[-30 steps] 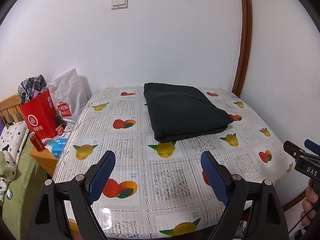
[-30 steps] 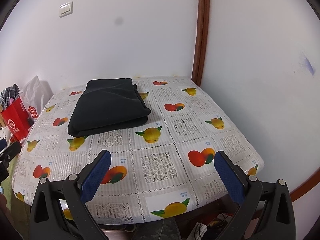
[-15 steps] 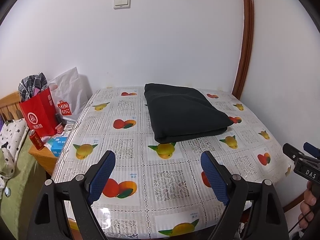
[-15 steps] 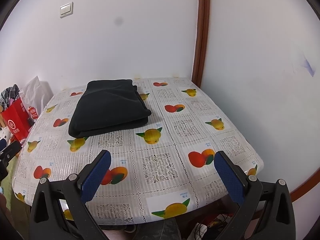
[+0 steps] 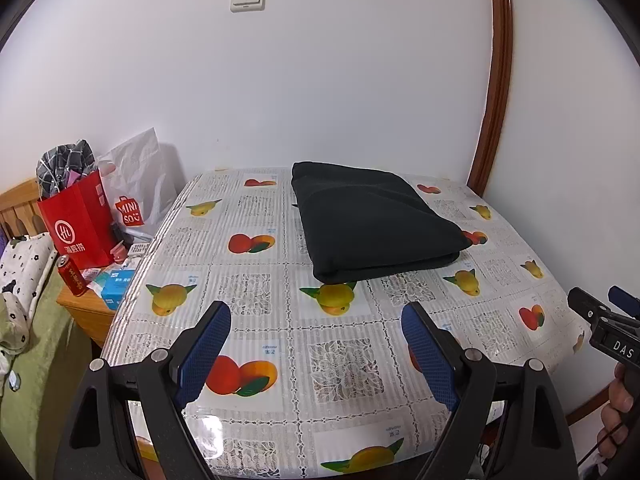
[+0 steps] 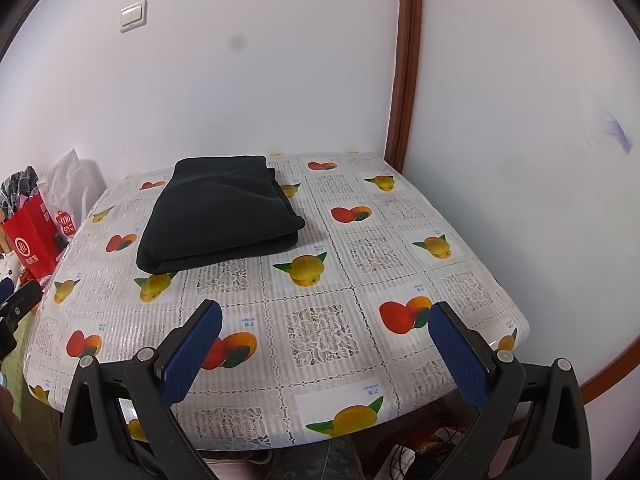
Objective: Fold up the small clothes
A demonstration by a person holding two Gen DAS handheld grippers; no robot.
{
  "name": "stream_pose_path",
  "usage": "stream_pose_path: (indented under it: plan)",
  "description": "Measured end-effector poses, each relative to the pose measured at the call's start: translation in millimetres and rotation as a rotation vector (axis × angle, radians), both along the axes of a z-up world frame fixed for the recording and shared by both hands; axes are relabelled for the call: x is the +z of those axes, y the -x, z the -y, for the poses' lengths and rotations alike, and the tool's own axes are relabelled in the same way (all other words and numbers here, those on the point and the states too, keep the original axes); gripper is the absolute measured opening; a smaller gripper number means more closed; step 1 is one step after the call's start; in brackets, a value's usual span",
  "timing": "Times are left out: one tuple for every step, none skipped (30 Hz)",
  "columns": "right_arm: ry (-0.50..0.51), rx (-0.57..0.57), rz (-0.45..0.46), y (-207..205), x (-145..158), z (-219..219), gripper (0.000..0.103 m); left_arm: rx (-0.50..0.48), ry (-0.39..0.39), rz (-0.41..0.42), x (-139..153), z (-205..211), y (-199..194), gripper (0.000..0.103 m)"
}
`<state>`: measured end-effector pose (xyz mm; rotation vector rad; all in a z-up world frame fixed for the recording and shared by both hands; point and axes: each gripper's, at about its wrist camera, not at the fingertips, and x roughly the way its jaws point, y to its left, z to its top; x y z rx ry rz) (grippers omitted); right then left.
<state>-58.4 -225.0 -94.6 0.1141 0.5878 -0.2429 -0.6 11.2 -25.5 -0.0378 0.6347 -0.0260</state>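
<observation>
A dark folded garment point(image 5: 372, 220) lies flat on the far half of the table point(image 5: 340, 360), which has a fruit-print cover. It also shows in the right wrist view point(image 6: 224, 212). My left gripper point(image 5: 316, 316) is open and empty over the table's near edge, well short of the garment. My right gripper point(image 6: 324, 316) is open and empty over the near edge too. The right gripper also shows at the right edge of the left wrist view point(image 5: 600, 308).
White walls close the table in at the back and right, with a brown wooden trim point(image 5: 496, 80) in the corner. Left of the table stands a low wooden stand point(image 5: 84, 308) with a red bag point(image 5: 76, 224), a white bag point(image 5: 136, 184) and a red can point(image 5: 72, 276).
Both grippers have drawn back and risen slightly from the table; the garment lies unmoved. Both stay open.
</observation>
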Motion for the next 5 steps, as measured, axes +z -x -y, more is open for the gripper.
stream_pose_path:
  plan:
    - [0.0, -0.001, -0.003, -1.4, -0.4, 0.2, 0.101, -0.001, 0.003, -0.001, -0.4, -0.5, -1.2, 0.087]
    - [0.0, -0.002, -0.005, -2.2, -0.3, 0.5, 0.101, -0.003, 0.005, -0.001, -0.5, -1.8, -2.3, 0.087]
    - [0.0, -0.004, -0.006, -3.3, -0.2, 0.7, 0.101, -0.002, 0.007, -0.003, -0.7, -2.2, -3.5, 0.087]
    - [-0.004, -0.006, -0.007, -4.4, 0.1, 1.7, 0.101, 0.0, 0.008, -0.006, -1.2, -2.9, -5.8, 0.087]
    - [-0.006, -0.004, -0.005, -5.2, 0.5, 1.9, 0.101, -0.002, 0.009, -0.007, -1.7, -3.7, -7.4, 0.087]
